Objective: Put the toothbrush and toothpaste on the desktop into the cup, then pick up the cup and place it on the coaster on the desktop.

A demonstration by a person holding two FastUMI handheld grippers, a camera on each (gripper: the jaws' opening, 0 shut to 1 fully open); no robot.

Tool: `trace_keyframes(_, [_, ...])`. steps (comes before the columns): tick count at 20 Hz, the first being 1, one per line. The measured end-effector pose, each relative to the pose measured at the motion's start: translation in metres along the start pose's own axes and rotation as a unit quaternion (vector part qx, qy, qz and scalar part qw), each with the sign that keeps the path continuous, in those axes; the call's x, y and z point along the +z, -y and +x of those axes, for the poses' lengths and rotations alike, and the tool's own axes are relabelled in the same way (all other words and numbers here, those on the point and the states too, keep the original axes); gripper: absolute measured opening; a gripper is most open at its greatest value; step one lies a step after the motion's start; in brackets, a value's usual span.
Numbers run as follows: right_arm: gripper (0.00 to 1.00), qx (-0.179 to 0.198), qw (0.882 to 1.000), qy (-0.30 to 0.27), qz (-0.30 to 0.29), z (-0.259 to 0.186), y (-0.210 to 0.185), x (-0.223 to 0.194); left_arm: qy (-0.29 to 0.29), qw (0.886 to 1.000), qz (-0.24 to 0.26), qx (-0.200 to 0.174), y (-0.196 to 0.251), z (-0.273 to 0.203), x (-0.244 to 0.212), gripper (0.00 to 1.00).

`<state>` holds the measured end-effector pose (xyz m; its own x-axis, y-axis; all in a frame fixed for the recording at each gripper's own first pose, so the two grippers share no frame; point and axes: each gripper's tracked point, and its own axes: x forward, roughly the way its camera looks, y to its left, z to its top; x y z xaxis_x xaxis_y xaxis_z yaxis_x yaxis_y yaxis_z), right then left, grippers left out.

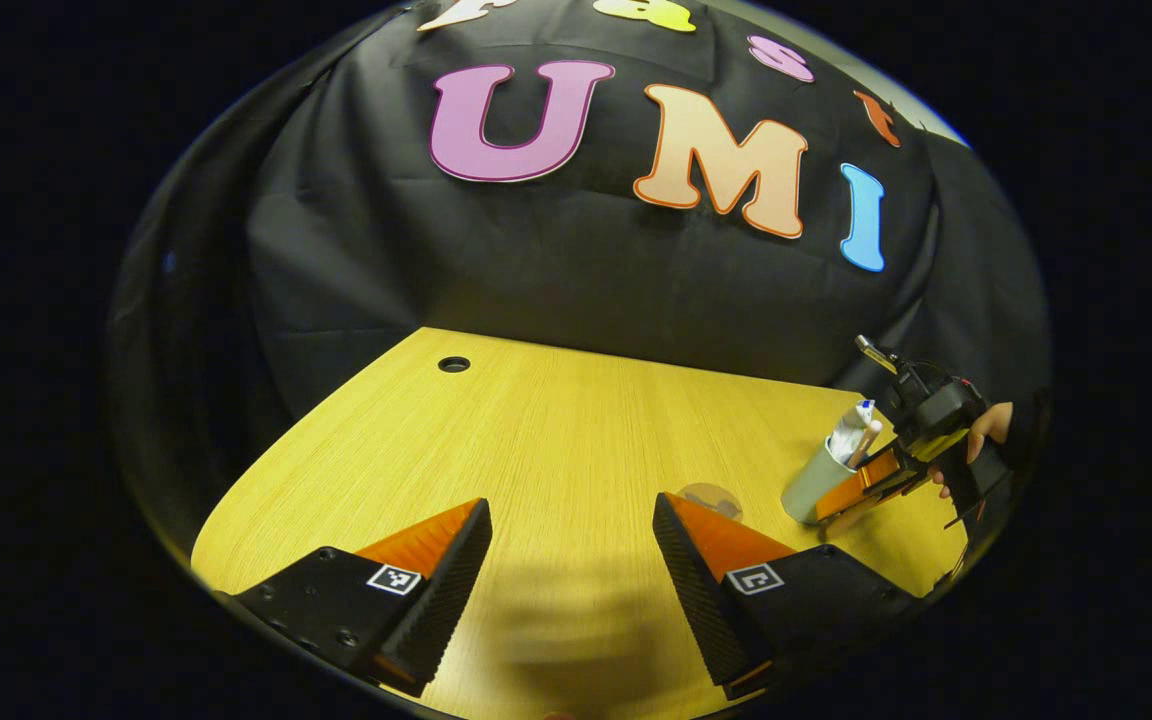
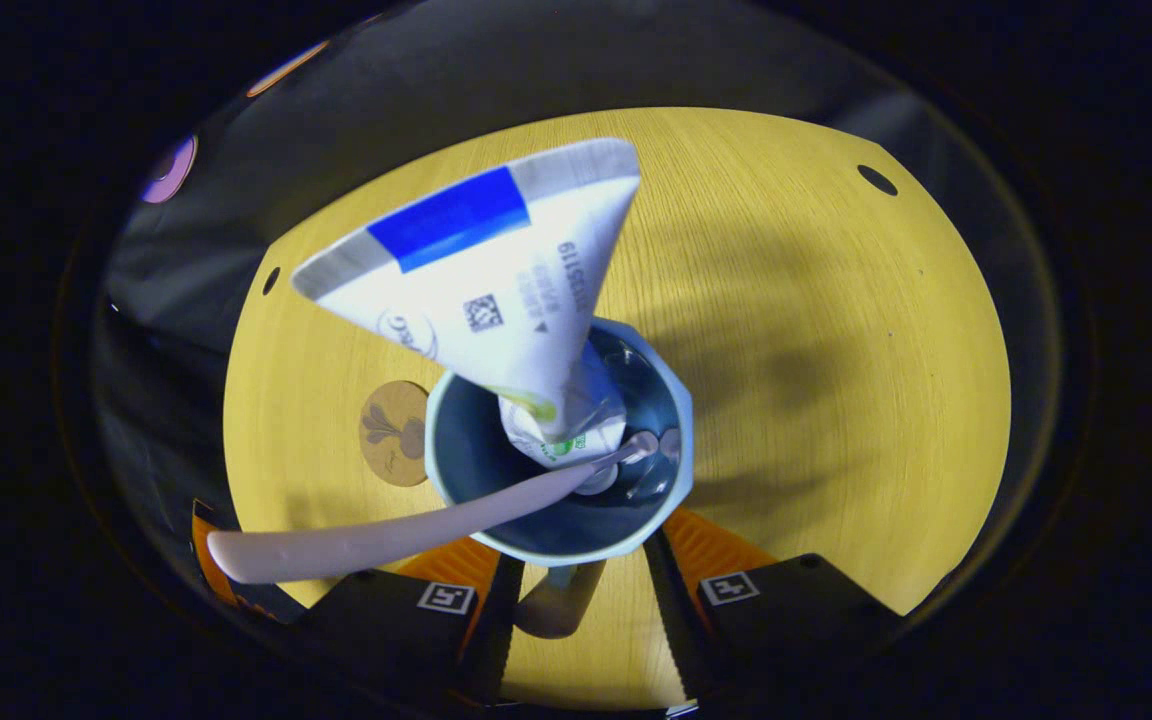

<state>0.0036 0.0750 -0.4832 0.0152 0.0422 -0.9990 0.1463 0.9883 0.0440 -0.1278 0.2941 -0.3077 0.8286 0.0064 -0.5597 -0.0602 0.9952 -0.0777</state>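
In the right gripper view I look down into a pale blue-grey cup (image 2: 466,450). A white toothpaste tube (image 2: 496,280) with a blue band stands in it, and a pale toothbrush (image 2: 386,535) leans out over its rim to the left. My right gripper (image 2: 576,575) is shut on the cup's body just below the rim. The round brown coaster (image 2: 393,432) lies on the table right beside the cup. In the left gripper view the cup (image 1: 808,488) tilts in the right gripper (image 1: 841,492) at the far right, near the coaster (image 1: 711,497). My left gripper (image 1: 570,505) hangs open over bare table.
The yellow wooden table (image 1: 536,430) has a round cable hole (image 1: 454,364) near its back edge, and there are two holes (image 2: 876,180) (image 2: 271,280) in the right gripper view. A hand (image 1: 986,430) holds the right gripper at the table's right end. Black cloth walls the back.
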Motion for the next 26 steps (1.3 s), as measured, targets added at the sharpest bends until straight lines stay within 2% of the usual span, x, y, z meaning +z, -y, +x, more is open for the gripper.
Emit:
trace_keyframes(3, [0.48, -0.002, 1.0, -0.007, -0.012, 0.002, -0.001, -0.004, -0.001, 1.0, -0.003, -0.003, -0.004, 0.003, 0.001, 0.94])
trace_keyframes(4, [0.33, -0.007, 1.0, -0.009, -0.019, 0.002, -0.001, -0.005, -0.001, 1.0, -0.004, -0.004, -0.006, 0.002, 0.001, 0.94])
trace_keyframes(7, [0.32, -0.011, 0.999, 0.003, -0.033, 0.001, -0.001, -0.003, -0.002, 1.0, -0.002, -0.01, -0.007, 0.003, 0.0, 0.94])
trace_keyframes(8, [0.24, -0.004, 0.999, 0.004, -0.034, 0.0, -0.007, -0.005, -0.003, 1.0, -0.002, -0.012, -0.007, 0.004, 0.0, 0.94])
trace_keyframes(9, [0.29, 0.007, 0.999, 0.005, -0.036, -0.001, -0.014, -0.006, -0.004, 1.0, -0.001, -0.014, -0.008, 0.004, 0.0, 0.94])
trace_keyframes(11, [0.29, 0.028, 0.999, 0.009, -0.029, -0.004, -0.03, -0.006, -0.007, 1.0, 0.0, -0.017, -0.01, 0.004, -0.001, 0.94])
trace_keyframes(12, [0.34, 0.037, 0.999, 0.012, -0.028, -0.005, -0.039, -0.005, -0.007, 1.0, 0.001, -0.018, -0.012, 0.005, -0.001, 0.94])
trace_keyframes(22, [0.34, 0.099, 0.994, 0.019, -0.035, -0.015, -0.113, -0.003, -0.016, 1.0, -0.001, -0.025, -0.023, 0.009, -0.003, 0.94])
trace_keyframes(24, [0.34, 0.102, 0.994, 0.014, -0.036, -0.01, -0.123, -0.006, -0.016, 1.0, -0.002, -0.024, -0.027, 0.01, -0.003, 0.94])
trace_keyframes(26, [0.34, 0.084, 0.995, 0.009, -0.045, -0.001, -0.12, -0.01, -0.016, 1.0, -0.003, -0.022, -0.03, 0.009, -0.002, 0.94])
